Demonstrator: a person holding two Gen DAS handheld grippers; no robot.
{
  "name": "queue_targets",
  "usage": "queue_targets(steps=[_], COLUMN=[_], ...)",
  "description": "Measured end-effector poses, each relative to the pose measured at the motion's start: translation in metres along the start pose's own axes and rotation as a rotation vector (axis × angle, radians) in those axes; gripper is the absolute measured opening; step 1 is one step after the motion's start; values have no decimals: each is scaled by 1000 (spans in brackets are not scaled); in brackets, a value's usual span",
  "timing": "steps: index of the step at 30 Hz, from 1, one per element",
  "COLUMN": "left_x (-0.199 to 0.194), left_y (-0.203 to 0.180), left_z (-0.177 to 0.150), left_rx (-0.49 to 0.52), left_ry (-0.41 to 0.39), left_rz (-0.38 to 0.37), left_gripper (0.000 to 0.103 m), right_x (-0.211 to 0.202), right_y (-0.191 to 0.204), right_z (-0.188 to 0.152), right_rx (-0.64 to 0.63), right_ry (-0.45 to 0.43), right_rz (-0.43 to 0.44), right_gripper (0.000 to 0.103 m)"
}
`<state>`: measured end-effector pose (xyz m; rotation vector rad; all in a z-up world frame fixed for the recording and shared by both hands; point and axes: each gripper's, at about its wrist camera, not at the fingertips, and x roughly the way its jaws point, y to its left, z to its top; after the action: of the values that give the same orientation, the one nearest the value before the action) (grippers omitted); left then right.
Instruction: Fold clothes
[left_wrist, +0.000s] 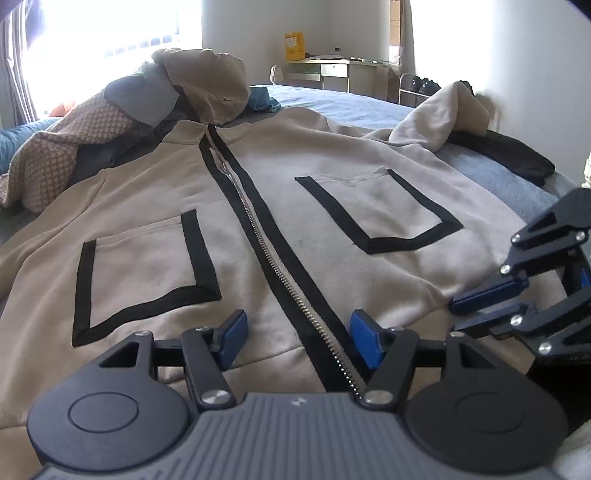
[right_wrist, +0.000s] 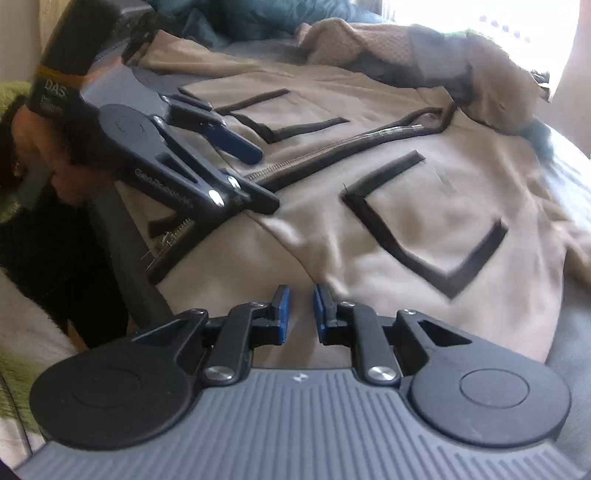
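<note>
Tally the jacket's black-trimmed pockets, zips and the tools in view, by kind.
Black-trimmed patch pockets on the beige fleece jacket: 2
Silver metal zip: 1
Tools: 2, left tool, right tool
Total: 5

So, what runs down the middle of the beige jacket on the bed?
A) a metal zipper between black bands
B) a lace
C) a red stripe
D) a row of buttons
A: the zipper lies closed along the front of the jacket, with a black band on each side and a black-edged pocket to either side.
</note>
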<state>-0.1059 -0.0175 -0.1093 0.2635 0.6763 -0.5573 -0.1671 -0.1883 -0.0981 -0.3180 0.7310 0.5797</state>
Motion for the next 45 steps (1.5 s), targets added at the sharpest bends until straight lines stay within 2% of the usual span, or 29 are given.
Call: queue_targets(steps=[2, 5, 7, 8, 10, 13, 16, 20, 22, 26, 27, 28, 32, 34, 37, 40, 43, 45], left_x=[-5, -13, -12, -8, 3, 16, 15, 27, 38, 66, 75, 84, 122, 142, 169, 188, 202, 210], left_y=[-1, -4, -10, -15, -25, -36, -32, -32, -40, -69, -78, -87, -122, -139, -163, -176, -184, -190], left_z=[3, 12, 19, 22, 27, 28, 36, 56, 71, 107, 118, 129, 171, 186, 204, 214, 221, 222], left_rx=[6, 4, 9, 17, 39, 87, 53, 2, 8, 60, 68, 74, 77, 88, 108, 95, 87, 90], left_ry=[-4, -39, -63, -61, -37, -3, -9, -8, -15, -44, -52, -59, -67, -68, -70, -71, -68, -62], left_rz=[11, 24, 7, -10, -36, -21, -45, -79, -96, -136, -147, -159, -212, -210, -203, -195, -193, -186], left_gripper=[64, 62, 62, 62, 62, 62, 62, 62, 62, 62, 64, 68, 68, 68, 68, 68, 68, 68], right_x=[-12, -40, -46, -45, -31, -44, -66, -79, -87, -111, -117, -119, -129, -134, -127, -126, -116, -114], right_y=[-7, -27, -48, -54, -72, -76, -94, -152, -185, -255, -273, -289, -351, -379, -414, -436, -452, -454], right_z=[1, -1, -12, -24, -42, -40, -33, -36, -46, -73, -79, -82, -91, -95, -94, -89, -79, -73], right_rx=[59, 136, 225, 273, 372, 418, 468, 665, 793, 1047, 1103, 1142, 1274, 1343, 1432, 1472, 1488, 1487], right_ry=[-27, -107, -114, -94, -35, -67, -161, -258, -297, -415, -443, -464, -528, -546, -578, -581, -526, -506], right_rz=[3, -94, -187, -207, -213, -187, -214, -282, -310, -337, -342, -336, -321, -323, -243, -291, -273, -345], right_gripper=[13, 14, 14, 14, 14, 14, 19, 26, 27, 33, 38, 42, 45, 48, 50, 54, 61, 65])
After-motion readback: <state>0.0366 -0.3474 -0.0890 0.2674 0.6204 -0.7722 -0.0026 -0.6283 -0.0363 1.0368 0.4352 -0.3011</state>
